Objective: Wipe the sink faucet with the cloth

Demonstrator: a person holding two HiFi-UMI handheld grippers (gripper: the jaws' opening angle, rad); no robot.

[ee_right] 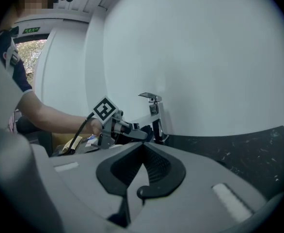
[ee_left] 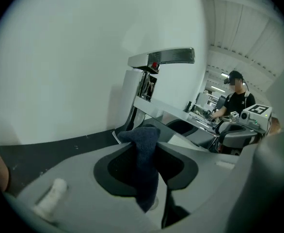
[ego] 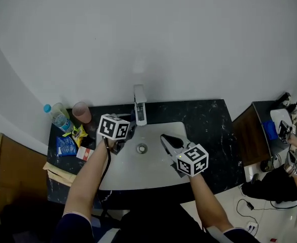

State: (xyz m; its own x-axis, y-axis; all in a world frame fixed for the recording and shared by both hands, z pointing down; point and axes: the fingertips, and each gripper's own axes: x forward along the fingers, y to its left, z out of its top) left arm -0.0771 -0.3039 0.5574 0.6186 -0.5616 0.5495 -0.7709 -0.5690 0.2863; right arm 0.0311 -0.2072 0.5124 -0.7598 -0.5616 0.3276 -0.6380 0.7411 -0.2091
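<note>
The chrome faucet [ego: 140, 105] stands at the back of the white sink [ego: 153, 171], against the wall. My left gripper [ego: 130, 130] sits just left of the faucet's base, over the basin's back left corner. It is shut on a dark blue cloth [ee_left: 144, 169], which hangs down between its jaws with the faucet [ee_left: 154, 81] close ahead. My right gripper [ego: 164, 137] hovers over the right half of the basin, shut, with nothing in it. In the right gripper view the right gripper [ee_right: 143, 144] points at the faucet [ee_right: 154, 114] and the left gripper [ee_right: 115, 127].
On the black counter [ego: 212, 120], left of the sink, stand a water bottle [ego: 57, 116], a pink cup [ego: 81, 112] and snack packets [ego: 70, 140]. A white wall rises right behind the faucet. Another person [ego: 290, 171] works at a table at far right.
</note>
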